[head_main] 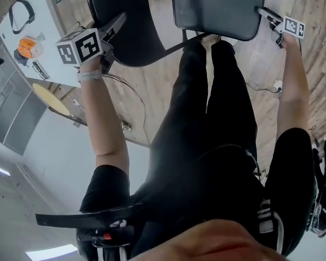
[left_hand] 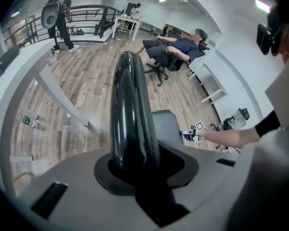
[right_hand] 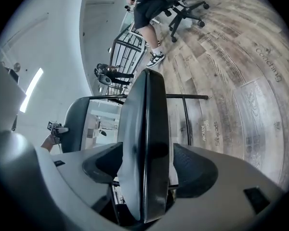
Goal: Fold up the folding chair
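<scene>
The folding chair stands open in front of me on the wood floor. Its dark rounded backrest (head_main: 131, 20) is at the top left of the head view and its grey seat (head_main: 217, 7) at the top middle. My left gripper (head_main: 117, 23) is shut on the backrest's top edge (left_hand: 130, 109), which fills the gap between the jaws in the left gripper view. My right gripper (head_main: 263, 12) straddles the seat's front edge (right_hand: 144, 143), open, with a gap on both sides. Each gripper view shows the other gripper far off: the right gripper (left_hand: 190, 134) and the left gripper (right_hand: 58, 128).
My legs (head_main: 206, 91) stand close against the chair. A white table (head_main: 22, 20) with an orange object (head_main: 28, 47) lies at the left, and a cable (head_main: 136, 99) trails on the floor. A person sits in an office chair (left_hand: 176, 49) further off, near a railing (left_hand: 86, 13).
</scene>
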Tool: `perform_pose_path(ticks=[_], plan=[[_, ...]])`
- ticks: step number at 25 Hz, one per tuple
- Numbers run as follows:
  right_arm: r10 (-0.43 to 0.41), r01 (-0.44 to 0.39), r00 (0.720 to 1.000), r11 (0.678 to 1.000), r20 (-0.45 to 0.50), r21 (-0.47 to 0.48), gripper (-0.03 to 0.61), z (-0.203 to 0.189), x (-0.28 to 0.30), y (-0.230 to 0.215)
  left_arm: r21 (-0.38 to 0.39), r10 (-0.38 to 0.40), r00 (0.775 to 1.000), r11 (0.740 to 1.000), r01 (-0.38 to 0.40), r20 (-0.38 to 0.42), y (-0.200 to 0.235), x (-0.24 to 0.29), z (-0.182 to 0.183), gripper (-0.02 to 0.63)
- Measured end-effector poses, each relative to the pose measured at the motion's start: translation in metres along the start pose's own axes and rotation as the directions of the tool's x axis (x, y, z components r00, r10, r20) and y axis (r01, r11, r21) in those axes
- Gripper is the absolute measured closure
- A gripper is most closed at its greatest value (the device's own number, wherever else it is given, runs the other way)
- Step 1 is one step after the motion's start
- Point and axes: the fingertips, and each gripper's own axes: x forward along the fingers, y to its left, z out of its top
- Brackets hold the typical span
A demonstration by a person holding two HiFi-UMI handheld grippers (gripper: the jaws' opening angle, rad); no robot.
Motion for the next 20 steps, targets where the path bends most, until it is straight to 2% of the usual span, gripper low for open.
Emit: perform_pose_path(ticks=[4,8,11,12,14,15,17,18,20], plan=[[0.02,-0.019,0.999,0.999,-0.05,0.027,0.276,-0.006,0.009,-0.008,0.012,-0.029,0.999,1.0,0.029,-0.019,-0.004,-0.001,-0.003,0.533],[0.157,-0.151,0.985,0.985,-0.076,0.085,0.276,-0.008,0.025,0.0,0.011,-0.034,0.999,0.999,0.034,-0.033,-0.006,-0.002,0.0,0.552],[0.288,-0.281,0.955,0.954,-0.063,0.106,0.278,-0.007,0.033,0.017,0.011,-0.031,0.999,0.999,0.032,-0.035,-0.006,-0.004,0.0,0.554],[0.286,-0.28,0.956,0.956,-0.066,0.092,0.281,-0.006,0.033,0.014,0.012,-0.029,0.999,0.999,0.03,-0.034,-0.006,-0.004,0.0,0.554],[0.179,-0.175,0.98,0.983,-0.091,0.047,0.282,-0.007,0.028,-0.007,0.014,-0.026,0.999,1.0,0.026,-0.032,-0.006,-0.004,-0.001,0.554],[0.175,-0.172,0.981,0.984,-0.088,0.048,0.284,-0.008,0.027,-0.009,0.015,-0.025,0.999,1.0,0.026,-0.032,-0.007,-0.003,-0.001,0.554],[0.282,-0.276,0.958,0.956,-0.05,0.098,0.289,-0.009,0.032,0.008,0.015,-0.026,0.999,1.0,0.027,-0.032,-0.008,-0.004,-0.001,0.554],[0.308,-0.301,0.951,0.945,-0.034,0.126,0.29,-0.01,0.032,0.013,0.014,-0.029,0.999,0.999,0.029,-0.03,-0.008,-0.005,-0.002,0.554],[0.308,-0.299,0.951,0.936,-0.021,0.188,0.293,-0.011,0.031,0.019,0.007,-0.04,0.999,0.999,0.04,-0.024,-0.009,-0.005,-0.003,0.555]])
